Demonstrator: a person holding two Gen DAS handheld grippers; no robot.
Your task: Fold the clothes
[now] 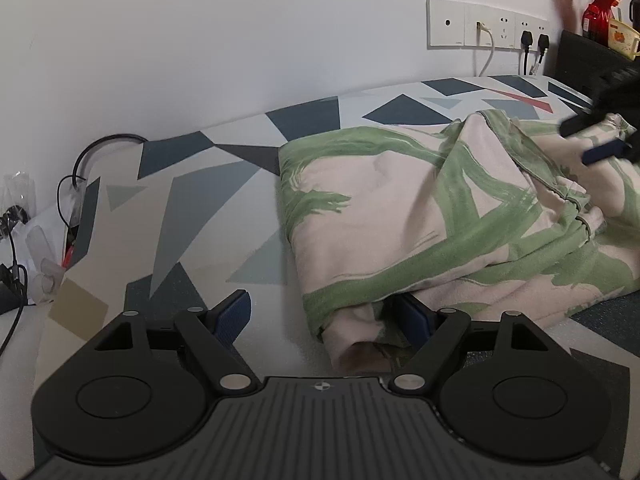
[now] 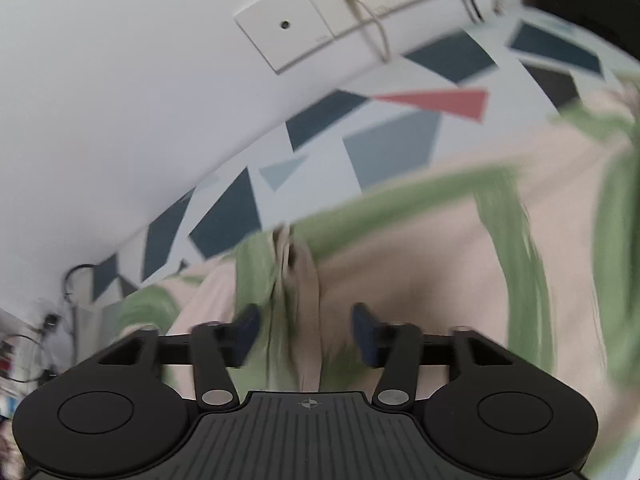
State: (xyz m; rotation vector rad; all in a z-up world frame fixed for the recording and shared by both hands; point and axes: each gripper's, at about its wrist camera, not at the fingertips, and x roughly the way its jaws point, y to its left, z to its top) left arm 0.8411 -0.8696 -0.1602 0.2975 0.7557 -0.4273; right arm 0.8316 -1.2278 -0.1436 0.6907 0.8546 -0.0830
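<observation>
A pale pink garment with green brush strokes point(image 1: 420, 216) lies folded in a thick bundle on a sheet patterned with blue and grey triangles point(image 1: 192, 208). My left gripper point(image 1: 326, 316) stands open at the garment's near left corner. Its right finger point(image 1: 416, 316) is tucked against the cloth's edge and its left finger point(image 1: 236, 314) is over bare sheet. In the left wrist view my right gripper point(image 1: 592, 140) hovers over the garment's far right part. In its own blurred view the right gripper point(image 2: 306, 332) is open, with a raised fold of the garment point(image 2: 292, 280) between the fingers and not pressed.
A white wall point(image 1: 200, 40) runs behind the sheet, with a socket strip and plugged cables point(image 1: 488, 24). A red vase of orange flowers point(image 1: 598, 4) and a yellow mug point(image 1: 622, 38) stand on a dark block at the far right. Cables and plastic clutter point(image 1: 44, 232) lie off the left edge.
</observation>
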